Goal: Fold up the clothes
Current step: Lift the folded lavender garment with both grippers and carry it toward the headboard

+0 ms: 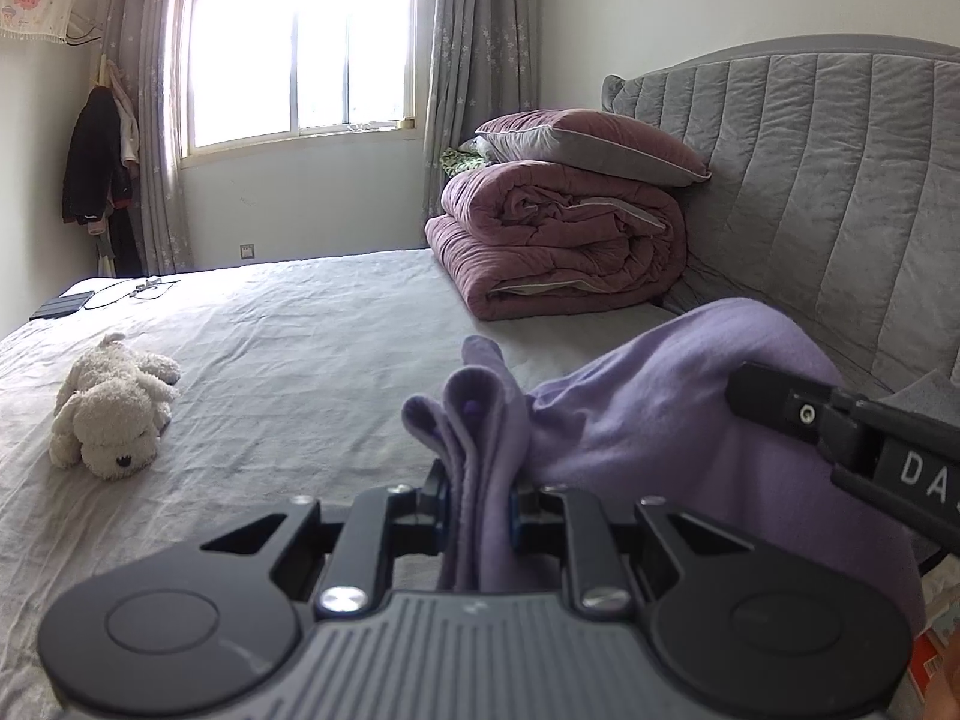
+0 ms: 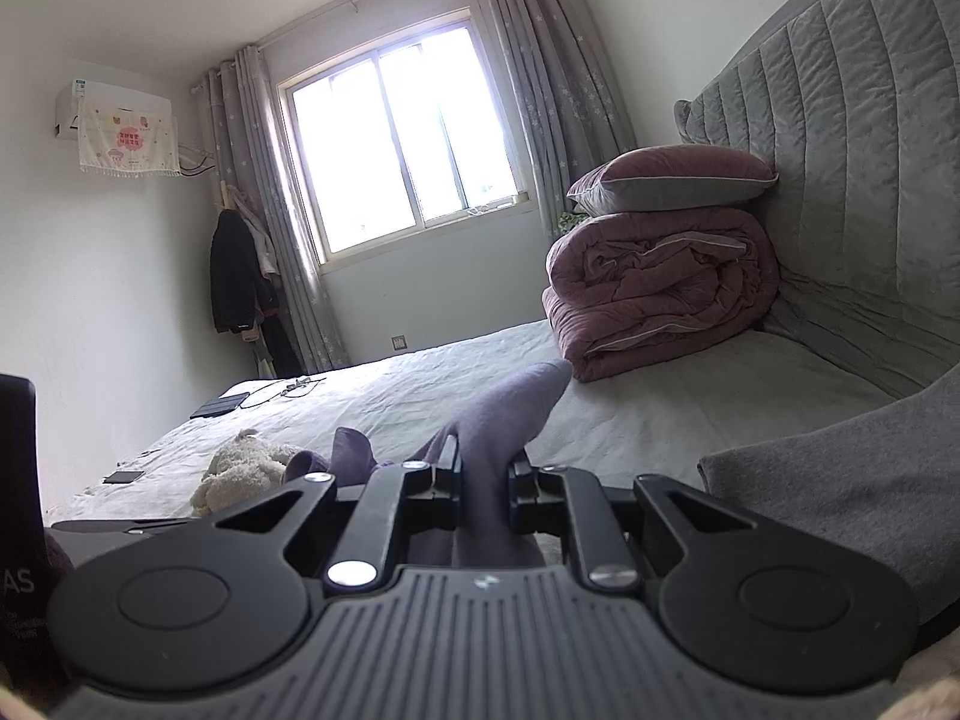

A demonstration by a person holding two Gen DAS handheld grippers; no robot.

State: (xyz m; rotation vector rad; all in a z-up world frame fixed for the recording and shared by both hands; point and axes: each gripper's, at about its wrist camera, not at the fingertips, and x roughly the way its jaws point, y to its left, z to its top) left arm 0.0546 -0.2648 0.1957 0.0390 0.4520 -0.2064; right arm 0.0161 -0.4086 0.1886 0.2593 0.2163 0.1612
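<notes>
A lilac garment [image 1: 660, 396] hangs above the bed, stretched between both grippers. My left gripper [image 1: 478, 495] is shut on a bunched fold of it, with a small purple button showing in the pleats. In the left wrist view the right gripper's black body [image 1: 840, 420] reaches in from the right behind the cloth. My right gripper [image 2: 485, 480] is shut on another fold of the same lilac garment [image 2: 510, 414], which sticks up ahead of the jaws in the right wrist view. The rest of the cloth drops below both grippers, out of sight.
The bed's grey sheet [image 1: 288, 324] spreads ahead. A white plush dog [image 1: 114, 408] lies at the left. A folded maroon duvet [image 1: 558, 240] with a pillow [image 1: 594, 144] on top sits against the grey padded headboard [image 1: 828, 180]. A dark tablet and cable [image 1: 66, 303] lie at the far edge.
</notes>
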